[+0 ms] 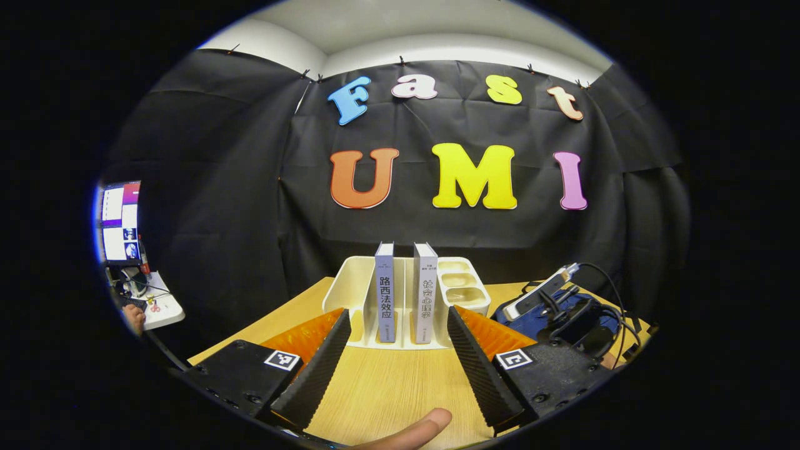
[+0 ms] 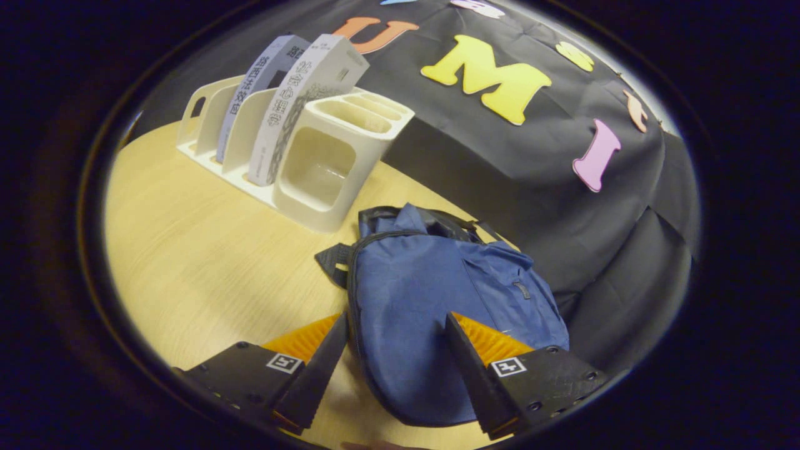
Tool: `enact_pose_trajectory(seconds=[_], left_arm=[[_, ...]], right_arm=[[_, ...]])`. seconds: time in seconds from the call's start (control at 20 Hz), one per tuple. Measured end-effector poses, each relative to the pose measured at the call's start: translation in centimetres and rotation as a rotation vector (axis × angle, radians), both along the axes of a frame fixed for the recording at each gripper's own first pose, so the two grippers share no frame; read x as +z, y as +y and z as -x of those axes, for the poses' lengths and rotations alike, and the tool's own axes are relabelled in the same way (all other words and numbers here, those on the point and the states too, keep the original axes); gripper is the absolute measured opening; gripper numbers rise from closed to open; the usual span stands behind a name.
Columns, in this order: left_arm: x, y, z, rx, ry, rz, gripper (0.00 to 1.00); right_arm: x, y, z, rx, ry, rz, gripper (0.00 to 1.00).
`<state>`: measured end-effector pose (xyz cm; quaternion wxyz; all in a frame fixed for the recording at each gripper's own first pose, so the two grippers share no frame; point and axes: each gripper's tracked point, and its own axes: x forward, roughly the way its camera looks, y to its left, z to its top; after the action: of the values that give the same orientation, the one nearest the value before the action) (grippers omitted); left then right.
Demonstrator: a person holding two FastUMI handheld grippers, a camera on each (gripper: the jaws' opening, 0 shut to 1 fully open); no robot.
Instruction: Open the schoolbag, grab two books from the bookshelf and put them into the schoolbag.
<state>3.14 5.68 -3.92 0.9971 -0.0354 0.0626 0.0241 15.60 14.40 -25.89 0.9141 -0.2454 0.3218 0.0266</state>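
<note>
1. Fingers of left gripper [image 1: 395, 350] spread wide, holding nothing, aimed at two books [image 1: 405, 300] upright in white bookshelf [image 1: 350, 287] at 12 o'clock on tabletop [image 1: 387, 387]
2. Fingers of right gripper [image 2: 395, 356] wide open, empty, straddling near edge of blue schoolbag [image 2: 425, 300]
3. Schoolbag flat, zipped shut; bookshelf at its 10 o'clock in right gripper view, just beside

Ridged tongs [image 1: 395, 359], square marker tags
</note>
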Motion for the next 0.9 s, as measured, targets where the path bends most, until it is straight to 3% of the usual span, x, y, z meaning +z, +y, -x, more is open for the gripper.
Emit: enact_pose_trajectory(seconds=[0.05, 0.2, 0.25, 0.45, 0.55, 0.7, 0.75, 0.85, 0.9], left_arm=[[0.0, 0.0, 0.1, -0.005, 0.000, 0.003, 0.98], [0.1, 0.0, 0.2, -0.009, -0.003, 0.003, 0.98], [0.1, 0.0, 0.3, -0.008, -0.003, 0.003, 0.98], [0.1, 0.3, 0.2, -0.001, -0.002, 0.006, 0.98], [0.0, 0.4, 0.1, 0.001, 0.000, 0.008, 0.98], [-0.1, 0.3, 0.1, 0.003, 0.004, 0.009, 0.98], [-0.1, 0.2, 0.1, 0.004, 0.004, 0.007, 0.98], [-0.2, 0.0, 0.1, -0.002, 0.005, 0.003, 0.98], [-0.3, -0.2, 0.1, -0.005, 0.009, 0.001, 0.98]], right_arm=[[0.2, 0.1, -0.3, 0.000, -0.014, 0.016, 0.99], [0.5, 0.2, -0.3, -0.007, -0.016, 0.036, 0.87], [0.8, -0.1, -0.4, -0.021, -0.020, 0.044, 0.90], [2.9, -0.5, 0.0, -0.052, -0.043, -0.003, 0.70], [3.6, -1.2, -0.6, -0.067, -0.068, 0.032, 0.76], [3.0, -1.8, -1.7, -0.115, -0.074, -0.006, 0.61], [2.9, -2.2, -2.1, -0.116, -0.073, 0.003, 0.61], [2.6, -2.4, -2.6, -0.124, -0.071, -0.023, 0.49], [2.8, -2.5, -2.8, -0.127, -0.069, -0.036, 0.30]])
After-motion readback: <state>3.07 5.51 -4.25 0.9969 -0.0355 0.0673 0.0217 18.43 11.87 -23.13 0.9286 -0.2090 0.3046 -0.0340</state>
